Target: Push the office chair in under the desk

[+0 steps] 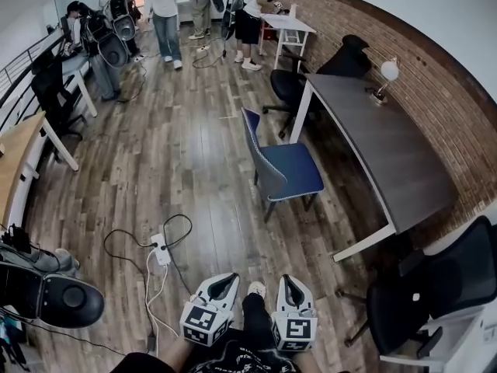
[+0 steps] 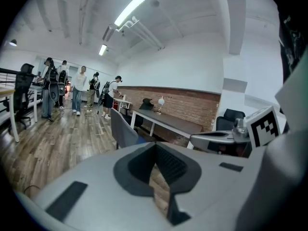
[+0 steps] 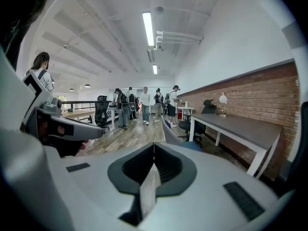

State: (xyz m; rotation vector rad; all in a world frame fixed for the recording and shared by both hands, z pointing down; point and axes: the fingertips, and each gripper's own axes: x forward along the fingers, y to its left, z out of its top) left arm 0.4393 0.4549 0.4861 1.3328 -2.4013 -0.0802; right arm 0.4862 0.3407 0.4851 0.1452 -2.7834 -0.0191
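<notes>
Over plank floor (image 1: 178,154) | blue chair (image 1: 295,173) beside grey desk (image 1: 388,154), brick wall (image 1: 435,76) | left tongs (image 1: 225,280), right tongs (image 1: 288,280) closed, empty

The padded office chair (image 1: 289,171) has a blue seat and grey back. The long desk (image 1: 380,146) is dark grey, with white legs.

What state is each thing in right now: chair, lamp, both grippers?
Blue chair: pulled out, clear of the desk, not under it.
Desk lamp: upright on the desk; can't tell if lit.
Left gripper: shut, empty.
Right gripper: shut, empty.
</notes>
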